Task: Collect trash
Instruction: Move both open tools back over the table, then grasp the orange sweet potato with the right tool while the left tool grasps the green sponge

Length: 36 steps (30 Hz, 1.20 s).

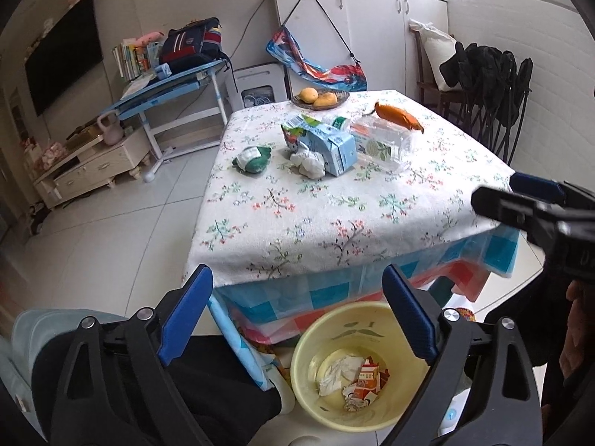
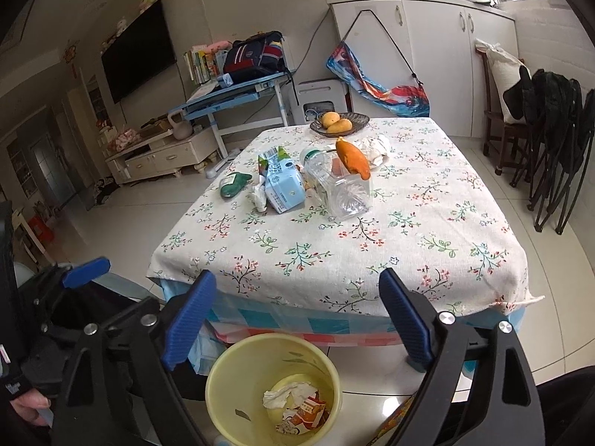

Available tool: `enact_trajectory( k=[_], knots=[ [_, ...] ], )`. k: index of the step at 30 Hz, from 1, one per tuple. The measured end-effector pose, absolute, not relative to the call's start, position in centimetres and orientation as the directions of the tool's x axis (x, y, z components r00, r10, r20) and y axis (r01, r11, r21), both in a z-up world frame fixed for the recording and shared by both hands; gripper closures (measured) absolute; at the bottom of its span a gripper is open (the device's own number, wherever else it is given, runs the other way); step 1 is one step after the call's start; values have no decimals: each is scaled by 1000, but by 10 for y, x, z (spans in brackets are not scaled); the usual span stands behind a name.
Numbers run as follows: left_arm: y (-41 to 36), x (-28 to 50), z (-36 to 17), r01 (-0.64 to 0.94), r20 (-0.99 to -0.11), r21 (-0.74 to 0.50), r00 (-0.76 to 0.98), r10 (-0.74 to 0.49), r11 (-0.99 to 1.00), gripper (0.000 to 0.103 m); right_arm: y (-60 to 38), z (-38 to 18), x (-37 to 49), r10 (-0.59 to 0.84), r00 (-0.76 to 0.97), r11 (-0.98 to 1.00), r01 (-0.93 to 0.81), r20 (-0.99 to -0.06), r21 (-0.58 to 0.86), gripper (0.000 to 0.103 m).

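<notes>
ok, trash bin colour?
Pale yellow bin, clearest in the right wrist view.

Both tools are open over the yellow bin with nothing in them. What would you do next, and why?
Probably reach the right tool forward to the crumpled tissue beside the blue carton. Both tools are open and hold nothing, the bin already has some scraps, and the trash still lies mid-table. The tissue looks nearest and easiest to pinch.

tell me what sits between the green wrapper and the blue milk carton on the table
A crumpled white tissue lies between the green wrapper and the blue milk carton, against the carton's near corner. Both wrist views show it.
</notes>
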State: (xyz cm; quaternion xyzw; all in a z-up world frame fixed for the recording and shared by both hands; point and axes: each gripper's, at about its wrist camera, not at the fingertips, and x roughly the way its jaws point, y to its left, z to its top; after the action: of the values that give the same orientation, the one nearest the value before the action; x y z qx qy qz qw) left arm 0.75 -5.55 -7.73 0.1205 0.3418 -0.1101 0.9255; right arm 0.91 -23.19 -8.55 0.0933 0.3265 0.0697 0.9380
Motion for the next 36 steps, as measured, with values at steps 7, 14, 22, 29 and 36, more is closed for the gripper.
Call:
enact_trajectory(
  k=[7, 14, 22, 29, 36],
  knots=[
    [-49, 22, -65, 252, -636, 129, 763, -115, 959, 9, -225, -85, 13, 194, 778, 975, -82, -597, 209, 13],
    [-37, 48, -58, 212, -636, 107, 766, -97, 971, 9, -225, -85, 19, 187, 776, 977, -81, -602, 199, 13],
    [-30, 84, -55, 183, -652, 68, 752, -95, 981, 9, -230, -81, 38, 179, 774, 979, -77, -607, 191, 13],
    [-26, 118, -62, 164, -693, 6, 712, -114, 987, 9, -241, -73, 67, 166, 768, 981, -68, -618, 180, 13],
    [-34, 134, -68, 166, -712, -5, 692, -120, 986, 9, -264, -71, 97, 176, 756, 973, -36, -630, 228, 13]
  ],
)
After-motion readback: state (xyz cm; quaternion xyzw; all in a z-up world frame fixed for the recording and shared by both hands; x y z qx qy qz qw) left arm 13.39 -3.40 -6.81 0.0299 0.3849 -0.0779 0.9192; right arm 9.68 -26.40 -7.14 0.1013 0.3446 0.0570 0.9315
